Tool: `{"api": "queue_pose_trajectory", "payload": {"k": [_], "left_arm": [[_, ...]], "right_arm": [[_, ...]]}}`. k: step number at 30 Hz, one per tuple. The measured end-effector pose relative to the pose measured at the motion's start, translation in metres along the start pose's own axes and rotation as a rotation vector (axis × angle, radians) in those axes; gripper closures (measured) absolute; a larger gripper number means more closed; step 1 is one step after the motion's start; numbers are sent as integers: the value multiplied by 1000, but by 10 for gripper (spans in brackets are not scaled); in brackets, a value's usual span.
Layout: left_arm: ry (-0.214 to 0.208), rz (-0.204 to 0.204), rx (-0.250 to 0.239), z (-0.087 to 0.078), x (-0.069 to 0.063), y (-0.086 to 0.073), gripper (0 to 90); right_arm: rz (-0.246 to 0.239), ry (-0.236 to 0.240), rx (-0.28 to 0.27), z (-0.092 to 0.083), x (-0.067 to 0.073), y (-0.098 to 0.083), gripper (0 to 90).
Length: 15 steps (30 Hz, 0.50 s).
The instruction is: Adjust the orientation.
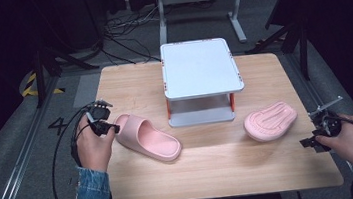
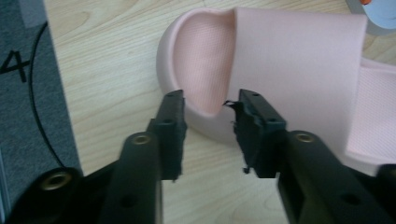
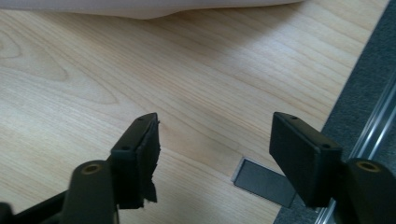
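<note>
both grippers' jaws apart, empty

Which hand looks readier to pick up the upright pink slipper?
The left. Its gripper is right at the heel of the upright slipper, fingers open on either side of the heel rim. The right gripper hangs at the table's far edge, open over bare wood.

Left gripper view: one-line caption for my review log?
Open left gripper poised at the heel rim of a pink slide sandal on the wooden table.
</note>
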<state>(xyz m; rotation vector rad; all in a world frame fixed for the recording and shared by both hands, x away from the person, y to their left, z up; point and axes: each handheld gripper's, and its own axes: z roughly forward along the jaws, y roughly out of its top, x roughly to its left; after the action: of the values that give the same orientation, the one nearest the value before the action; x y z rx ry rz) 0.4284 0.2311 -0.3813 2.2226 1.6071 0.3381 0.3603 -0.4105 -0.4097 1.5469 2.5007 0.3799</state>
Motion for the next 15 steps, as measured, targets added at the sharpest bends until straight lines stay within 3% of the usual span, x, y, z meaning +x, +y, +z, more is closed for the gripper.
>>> {"api": "queue_pose_trajectory", "payload": {"k": [3,9,15], "left_arm": [[-3,4,7,15,1,7,693],[-31,-2,38,35,4,16,866],[-52,-10,45,44,3,16,899]], "right_arm": [[5,-13,-18,-3,0,-3,361],[-1,-22,-34,-6,-1,-9,361],[3,-27,-49,-8,-2,-11,359]]}}
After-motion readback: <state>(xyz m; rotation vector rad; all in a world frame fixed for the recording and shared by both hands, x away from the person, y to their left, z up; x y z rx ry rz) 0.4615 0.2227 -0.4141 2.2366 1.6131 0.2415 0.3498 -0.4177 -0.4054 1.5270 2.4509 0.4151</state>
